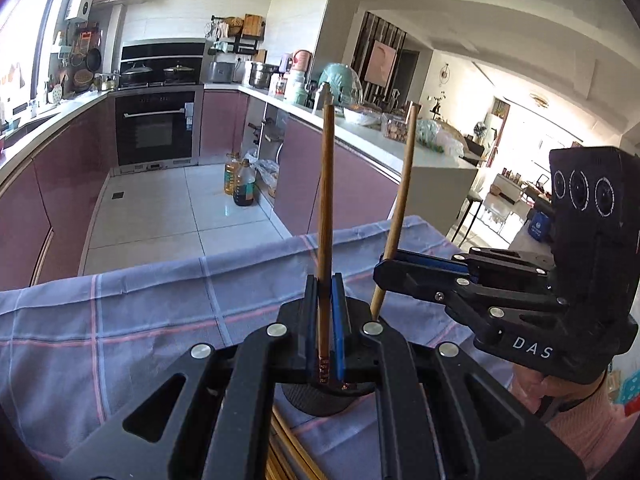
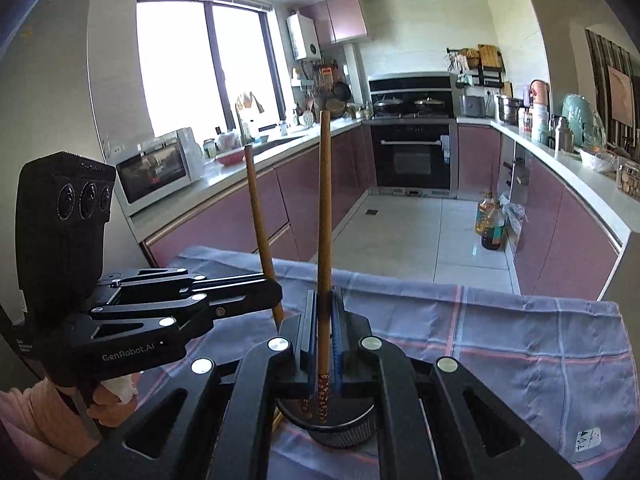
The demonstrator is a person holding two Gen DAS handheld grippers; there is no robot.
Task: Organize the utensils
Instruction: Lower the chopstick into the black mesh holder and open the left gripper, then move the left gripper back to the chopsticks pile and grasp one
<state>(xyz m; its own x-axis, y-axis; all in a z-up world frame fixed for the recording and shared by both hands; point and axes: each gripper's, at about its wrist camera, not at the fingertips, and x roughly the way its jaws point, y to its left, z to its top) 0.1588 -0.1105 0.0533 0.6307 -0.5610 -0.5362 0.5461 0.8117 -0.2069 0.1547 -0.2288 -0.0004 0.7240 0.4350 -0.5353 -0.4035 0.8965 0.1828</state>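
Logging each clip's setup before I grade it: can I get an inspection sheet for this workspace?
Surface: table under a blue plaid cloth.
Job's things: two chopsticks held upright, one in the left gripper, one in the right gripper, both above a round black holder; more chopsticks lie on the cloth.
Clutter: nothing seen.
Grippers: both shut on a chopstick.
Cables: nothing seen.
Surroundings: kitchen; oven, microwave, oil bottles on the floor.

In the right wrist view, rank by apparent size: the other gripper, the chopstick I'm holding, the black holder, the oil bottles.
1. Left gripper
2. Held chopstick, though nearness inflates it
3. Black holder, partly hidden
4. Oil bottles, far away
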